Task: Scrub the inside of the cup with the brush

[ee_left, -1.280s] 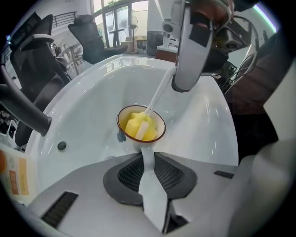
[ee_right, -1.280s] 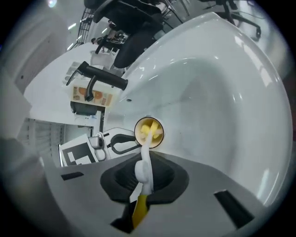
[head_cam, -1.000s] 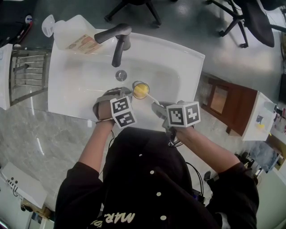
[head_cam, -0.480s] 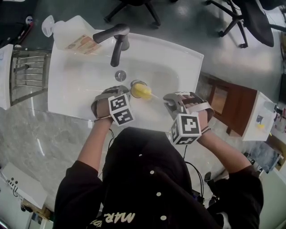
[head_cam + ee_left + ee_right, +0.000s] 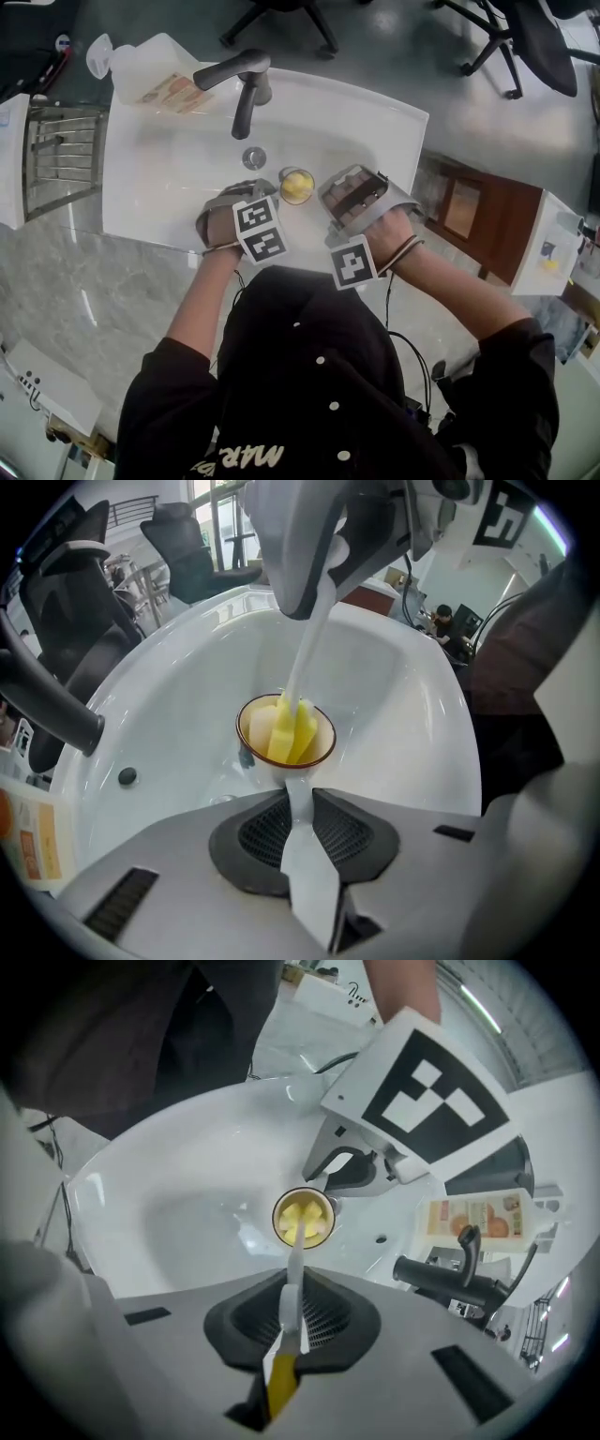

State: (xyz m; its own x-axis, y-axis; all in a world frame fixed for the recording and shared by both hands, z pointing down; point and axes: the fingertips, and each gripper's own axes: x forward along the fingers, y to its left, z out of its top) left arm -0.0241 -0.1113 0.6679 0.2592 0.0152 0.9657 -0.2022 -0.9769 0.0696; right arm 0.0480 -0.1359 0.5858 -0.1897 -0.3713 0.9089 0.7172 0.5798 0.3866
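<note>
White porcelain sink (image 5: 169,187) carries everything you are working with. The cup (image 5: 296,186) stands upright on the basin floor, close to the front edge and just on your side of the drain (image 5: 254,157). It is well clear of the faucet (image 5: 246,89).

Your left gripper (image 5: 298,808) is the nearer one. It points steeply down, and its jaws are drawn in narrow with the pads pressed on the cup's white handle (image 5: 302,855). The cup's mouth lies straight ahead of its tips.

Your right gripper (image 5: 292,1307) stands just to the right of the cup, also angled steeply down. Its jaws are clamped narrow on the brush (image 5: 292,1274), gripping the white shaft just above its yellow end.

The brush's long axis runs straight out from those jaws and down into the cup's mouth. Its yellow sponge head (image 5: 286,728) sits inside the brown rim, filling much of the opening.

In my judgement the next scrubbing stroke depends on keeping that shaft in line with the cup's upright axis. Your left grip should hold the cup against any twist.
</note>
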